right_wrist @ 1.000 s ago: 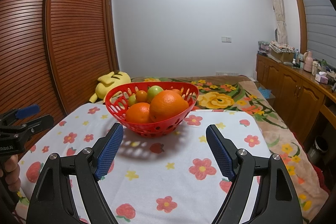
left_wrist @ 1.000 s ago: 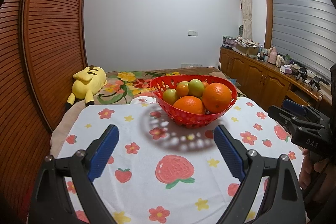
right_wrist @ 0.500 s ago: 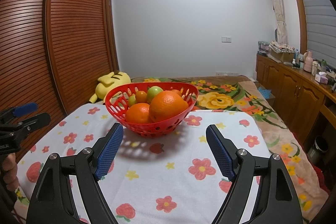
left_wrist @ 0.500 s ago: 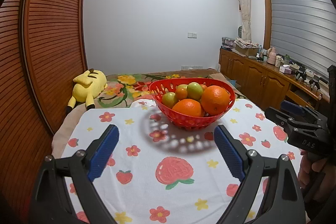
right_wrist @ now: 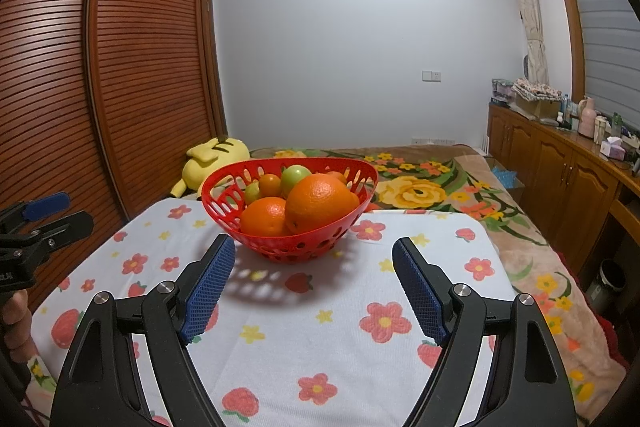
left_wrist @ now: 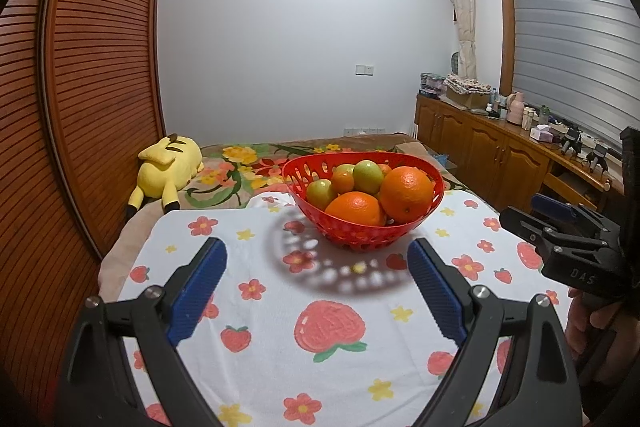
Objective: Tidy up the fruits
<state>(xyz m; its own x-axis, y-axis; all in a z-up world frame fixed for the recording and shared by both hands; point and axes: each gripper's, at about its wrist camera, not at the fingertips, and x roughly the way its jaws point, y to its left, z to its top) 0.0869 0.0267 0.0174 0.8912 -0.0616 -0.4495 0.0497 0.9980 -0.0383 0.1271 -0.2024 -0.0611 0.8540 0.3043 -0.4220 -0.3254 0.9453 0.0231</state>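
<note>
Nearest each camera, the left gripper (left_wrist: 316, 267) and the right gripper (right_wrist: 313, 265) are hovering over a white tablecloth (left_wrist: 340, 359) printed with flowers and strawberries, jaws standing wide apart with nothing between the blue pads. Just beyond them, a red perforated basket (right_wrist: 294, 247) is sitting on the cloth, holding two large oranges (right_wrist: 320, 201) in front and smaller green and orange fruits (left_wrist: 366, 175) behind; farther back, a yellow plush toy (left_wrist: 170, 165) is lying on a floral bedspread (right_wrist: 432, 183) beside a slatted wooden wardrobe (right_wrist: 120, 75)
</note>
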